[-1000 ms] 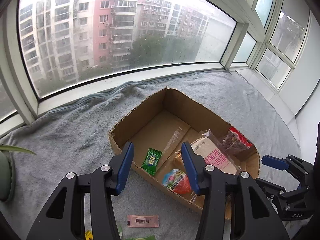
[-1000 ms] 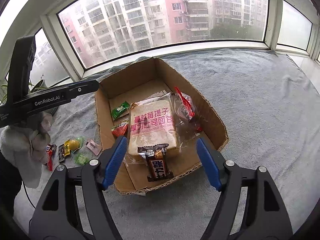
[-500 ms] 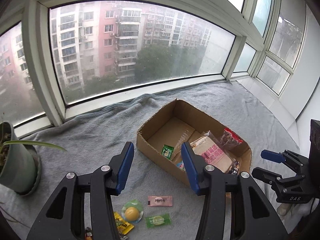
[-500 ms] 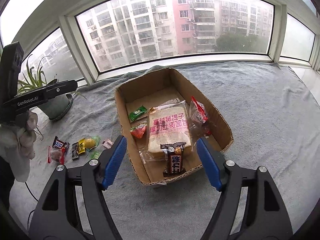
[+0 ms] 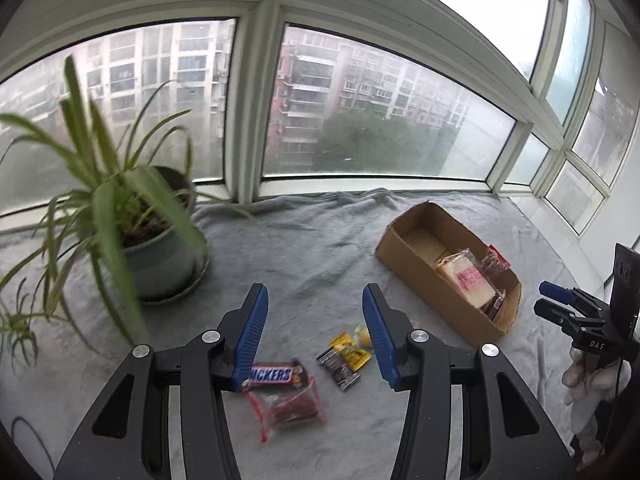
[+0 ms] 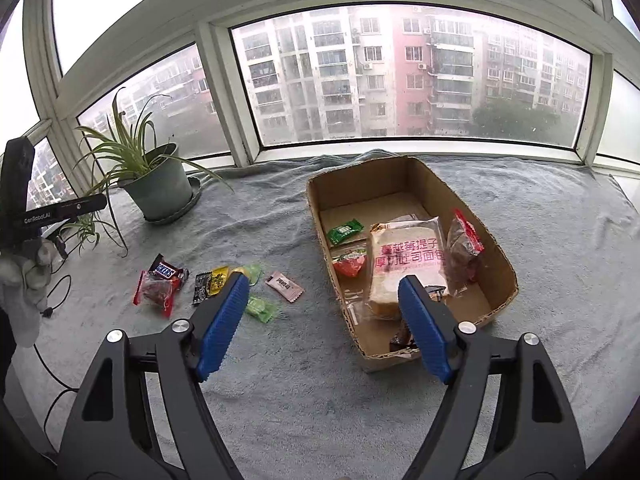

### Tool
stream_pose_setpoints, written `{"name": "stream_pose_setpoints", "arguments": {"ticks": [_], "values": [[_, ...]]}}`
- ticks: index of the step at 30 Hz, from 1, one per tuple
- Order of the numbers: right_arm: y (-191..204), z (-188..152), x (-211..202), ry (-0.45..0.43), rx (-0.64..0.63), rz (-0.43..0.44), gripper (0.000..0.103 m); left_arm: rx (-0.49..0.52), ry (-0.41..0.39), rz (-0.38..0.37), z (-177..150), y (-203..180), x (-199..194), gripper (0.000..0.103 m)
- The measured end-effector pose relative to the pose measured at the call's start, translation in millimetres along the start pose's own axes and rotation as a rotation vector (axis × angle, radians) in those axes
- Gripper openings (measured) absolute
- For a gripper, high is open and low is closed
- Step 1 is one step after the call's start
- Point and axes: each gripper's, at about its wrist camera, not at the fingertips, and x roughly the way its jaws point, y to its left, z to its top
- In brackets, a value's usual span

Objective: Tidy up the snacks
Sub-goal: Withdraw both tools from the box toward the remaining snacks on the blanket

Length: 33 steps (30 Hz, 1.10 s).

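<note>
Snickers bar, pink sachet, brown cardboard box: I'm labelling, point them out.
Snickers bar (image 5: 275, 375): left wrist view, label.
Pink sachet (image 6: 285, 285): right wrist view, middle.
Brown cardboard box (image 6: 493, 245): right wrist view, right wall.

Open brown cardboard box (image 6: 412, 184) on grey cloth, holding sliced bread bag (image 6: 406, 264), green packet (image 6: 344, 231), red-topped pouch (image 6: 464, 246), dark bar at 6 o'clock end. Loose at box's 9 o'clock: Snickers bar (image 6: 166, 271), red-edged clear bag (image 6: 155, 293), pink sachet (image 6: 285, 286), yellow, black and green packets.
</note>
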Motion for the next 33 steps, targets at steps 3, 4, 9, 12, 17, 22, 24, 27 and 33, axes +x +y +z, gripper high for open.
{"name": "stream_pose_setpoints", "arguments": {"ticks": [3,4,9,12,17,22,24,27,33], "values": [[10,-3,2,0.014,-0.021,0.014,0.081,-0.047,0.017,0.025,-23,20,-11,0.048],[14,-3,3,0.017,-0.033,0.013,0.081,-0.058,0.028,0.030,-32,24,-13,0.048],[33,-9,19,0.079,-0.086,0.035,0.081,-0.115,0.072,0.053,-70,36,-18,0.048],[48,-15,32,0.120,-0.140,0.057,0.081,-0.154,0.089,0.044,-86,35,-15,0.048],[77,-24,57,0.177,-0.300,0.054,0.081,-0.146,0.117,0.023,-98,21,-1,0.059],[85,-25,84,0.241,-0.372,0.084,0.073,-0.147,0.147,0.019,-104,14,14,0.063],[85,-24,94,0.264,-0.384,0.097,0.071,-0.142,0.159,0.023,-105,11,20,0.066],[86,-25,110,0.300,-0.413,0.100,0.065,-0.136,0.172,0.047,-105,10,30,0.069],[85,-25,137,0.359,-0.443,0.113,0.061,-0.133,0.199,0.091,-101,9,48,0.069]]}}
